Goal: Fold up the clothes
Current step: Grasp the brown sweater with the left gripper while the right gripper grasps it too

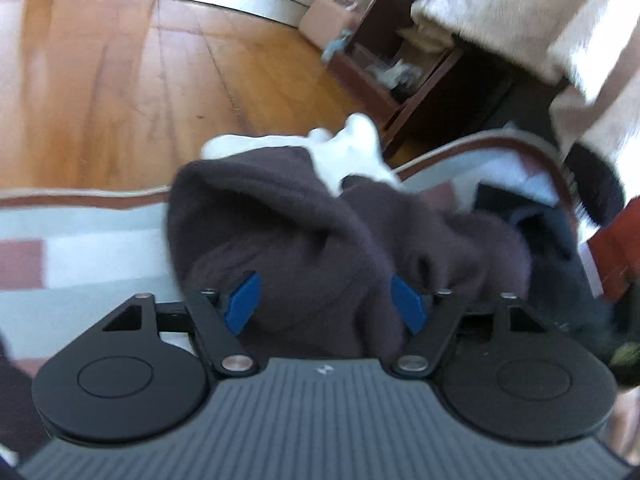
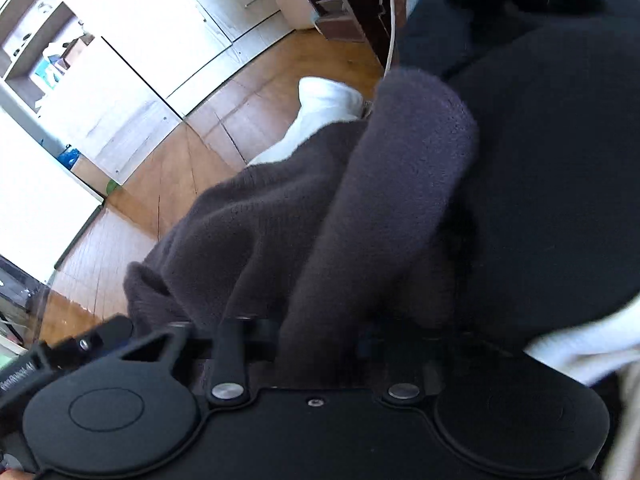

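Two claws are in the pile of clothes, one in each wrist view. The left claw (image 1: 326, 304) stands partly open, and its blue fingers (image 1: 244, 300) are on both sides of a fold of the dark brown fleece garment (image 1: 280, 216). The fabric fills the gap between them, but if the pads really press on it I cannot tell, because the picture is blurred.

The brown garment lies crumpled on a surface with pale grey, white and dull red blocks (image 1: 80, 248), close to its far edge, which has a reddish-brown border. Behind this edge the wooden floor (image 1: 120, 80) is seen. A white garment (image 1: 352, 152) lies on the far side of the brown one and touches it, right at that edge. Near the right side of the surface lies a black garment (image 1: 560, 248), against the brown one.

In the right wrist view, the right claw (image 2: 320, 344) is buried in cloth. A thick roll of the brown fleece (image 2: 400, 184) runs down into its gap, and the fingers are hidden by it, so its grip I cannot judge. The black garment (image 2: 560, 140) covers the right part of this view. A dark wooden shelf unit (image 1: 420, 92) stands on the floor beyond.
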`<state>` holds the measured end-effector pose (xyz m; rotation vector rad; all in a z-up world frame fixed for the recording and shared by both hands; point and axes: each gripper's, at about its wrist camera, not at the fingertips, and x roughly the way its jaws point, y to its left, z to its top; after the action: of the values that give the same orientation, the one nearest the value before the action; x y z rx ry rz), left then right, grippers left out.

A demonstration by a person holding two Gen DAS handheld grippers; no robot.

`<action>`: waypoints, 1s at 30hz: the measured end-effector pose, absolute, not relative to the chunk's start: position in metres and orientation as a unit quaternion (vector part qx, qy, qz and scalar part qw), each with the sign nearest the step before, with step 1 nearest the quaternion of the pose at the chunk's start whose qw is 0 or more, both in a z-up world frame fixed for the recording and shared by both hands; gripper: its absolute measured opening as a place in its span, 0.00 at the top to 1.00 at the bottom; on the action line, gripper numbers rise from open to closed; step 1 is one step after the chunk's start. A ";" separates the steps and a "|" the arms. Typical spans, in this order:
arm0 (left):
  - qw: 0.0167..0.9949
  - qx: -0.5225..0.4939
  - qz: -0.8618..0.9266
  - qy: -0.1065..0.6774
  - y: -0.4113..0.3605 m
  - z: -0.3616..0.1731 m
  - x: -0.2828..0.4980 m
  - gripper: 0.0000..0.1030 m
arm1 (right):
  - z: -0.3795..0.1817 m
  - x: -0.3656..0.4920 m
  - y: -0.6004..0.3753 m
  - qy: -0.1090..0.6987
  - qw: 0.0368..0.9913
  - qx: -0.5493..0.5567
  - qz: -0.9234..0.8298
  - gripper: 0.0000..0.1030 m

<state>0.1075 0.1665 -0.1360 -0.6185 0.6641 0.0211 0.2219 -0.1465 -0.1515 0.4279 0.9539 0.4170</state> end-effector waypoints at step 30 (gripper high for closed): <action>0.775 -0.525 0.006 0.352 0.198 -0.223 0.116 0.48 | -0.179 0.200 -0.148 0.408 0.811 0.303 0.290 0.66</action>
<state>0.1164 0.1980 -0.2228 -1.1376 0.7627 0.0129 0.2005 -0.1480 -0.1790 0.6472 0.8715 0.6191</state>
